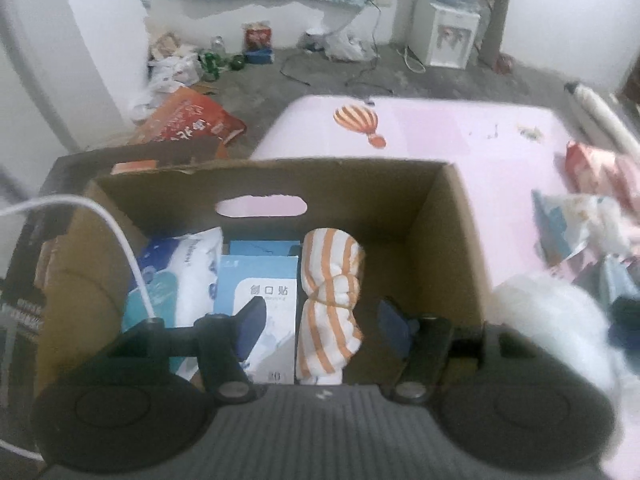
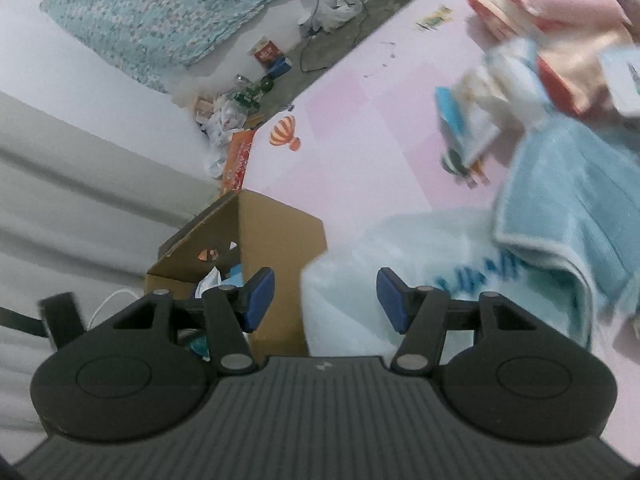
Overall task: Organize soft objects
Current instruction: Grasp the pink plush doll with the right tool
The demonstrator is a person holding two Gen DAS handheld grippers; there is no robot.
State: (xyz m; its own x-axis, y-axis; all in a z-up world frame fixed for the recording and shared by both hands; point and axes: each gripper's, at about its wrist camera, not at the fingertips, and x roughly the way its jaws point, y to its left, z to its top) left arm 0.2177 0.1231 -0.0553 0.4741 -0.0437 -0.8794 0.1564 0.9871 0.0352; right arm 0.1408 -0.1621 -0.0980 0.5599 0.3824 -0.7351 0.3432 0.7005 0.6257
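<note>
Cardboard fills your left view: the cardboard box (image 1: 440, 216) sits right under the left gripper (image 1: 322, 316), whose jaws stand apart with nothing pressed between the pads. The orange-striped towel roll (image 1: 330, 304) lies in the gap below them, down in the box, beside the blue plaster pack (image 1: 260, 300) and the white pouch (image 1: 188, 268) at nine o'clock. Towards three o'clock, outside the box wall, a white fluffy bundle (image 1: 560, 320) rests on the pink mat (image 1: 440, 132).

Over on your right view, the right gripper (image 2: 326, 298) is also parted and empty, tilted down over a pale plastic bag (image 2: 360, 272) just ahead. The blue towel (image 2: 568, 208) sprawls at two o'clock, with loose packets (image 2: 472, 120) further out at one o'clock.

Watch out: the right view is smeared with motion, so closing now could catch only a fold of slippery bag, or snag the towel edge lying over it. On the left, that white cable (image 1: 120, 240) droops into the box at nine o'clock and could hook on a pack.

Both hands pitch steeply downward, the right one rolled well over.
</note>
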